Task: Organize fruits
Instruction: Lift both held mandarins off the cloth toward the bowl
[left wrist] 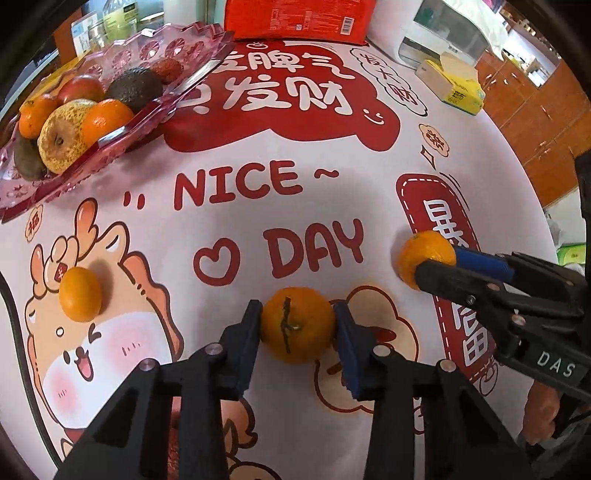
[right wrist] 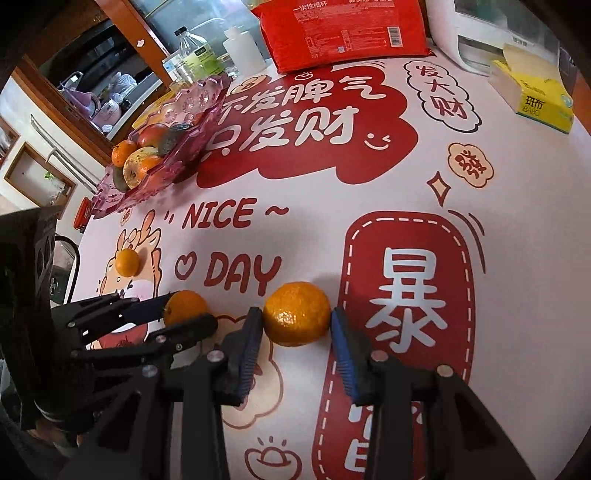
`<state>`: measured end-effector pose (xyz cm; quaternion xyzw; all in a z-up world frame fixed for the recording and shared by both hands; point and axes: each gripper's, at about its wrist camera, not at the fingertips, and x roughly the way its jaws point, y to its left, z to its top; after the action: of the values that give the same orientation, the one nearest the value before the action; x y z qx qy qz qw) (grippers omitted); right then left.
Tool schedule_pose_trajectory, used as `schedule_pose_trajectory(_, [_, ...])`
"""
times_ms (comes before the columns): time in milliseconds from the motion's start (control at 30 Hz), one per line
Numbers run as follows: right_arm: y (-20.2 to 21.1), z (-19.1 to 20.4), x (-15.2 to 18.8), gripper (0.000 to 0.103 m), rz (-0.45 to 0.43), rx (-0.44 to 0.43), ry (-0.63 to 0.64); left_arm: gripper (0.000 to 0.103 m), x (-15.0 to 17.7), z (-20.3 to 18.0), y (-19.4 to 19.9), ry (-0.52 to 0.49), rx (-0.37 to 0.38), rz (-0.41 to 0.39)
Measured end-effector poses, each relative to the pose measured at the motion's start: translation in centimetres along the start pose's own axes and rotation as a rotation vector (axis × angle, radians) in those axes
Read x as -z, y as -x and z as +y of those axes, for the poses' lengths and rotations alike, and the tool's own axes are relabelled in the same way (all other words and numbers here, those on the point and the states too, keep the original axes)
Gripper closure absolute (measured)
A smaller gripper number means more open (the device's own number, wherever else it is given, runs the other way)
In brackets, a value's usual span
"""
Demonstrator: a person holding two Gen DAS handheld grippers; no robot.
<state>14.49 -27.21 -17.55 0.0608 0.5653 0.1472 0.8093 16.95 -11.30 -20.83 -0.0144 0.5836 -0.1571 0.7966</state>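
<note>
My left gripper (left wrist: 297, 322) is shut on a tangerine with a dark stem line (left wrist: 297, 325) that rests on the table; it also shows in the right wrist view (right wrist: 184, 306). My right gripper (right wrist: 296, 320) is shut on a second tangerine (right wrist: 296, 317), seen from the left wrist view (left wrist: 424, 256) with the gripper (left wrist: 437, 262) around it. A third tangerine (left wrist: 80, 294) lies loose at the left (right wrist: 127, 262). A pink glass fruit tray (left wrist: 177, 92) at the back left holds tangerines, a pear, an apple, an avocado and a kiwi.
The table has a red and white printed cloth (left wrist: 295, 147). A red package (left wrist: 299, 18) stands at the back, a yellow tissue box (left wrist: 454, 83) and a white appliance (left wrist: 443, 37) at the back right. Bottles (right wrist: 195, 55) stand behind the tray.
</note>
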Motion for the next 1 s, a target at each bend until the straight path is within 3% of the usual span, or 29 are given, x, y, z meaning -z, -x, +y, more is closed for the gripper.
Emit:
schedule_pose_trajectory(267, [1.1,1.2,0.8,0.065,-0.019,0.009,0.035,0.067,1.6,0.2,2.1,0.038,0.0,-0.002])
schedule_pose_trajectory(733, [4.0,6.6,1.3,0.065,-0.069,0.0,0.111,0.067,3.2,1.8,11.0,0.019,-0.081,-0.101])
schedule_pose_trajectory(1000, [6.5,11.2,0.0,0.065,-0.135,-0.007,0.172,0.067,2.3,4.0,16.3,-0.012,-0.128,-0.174])
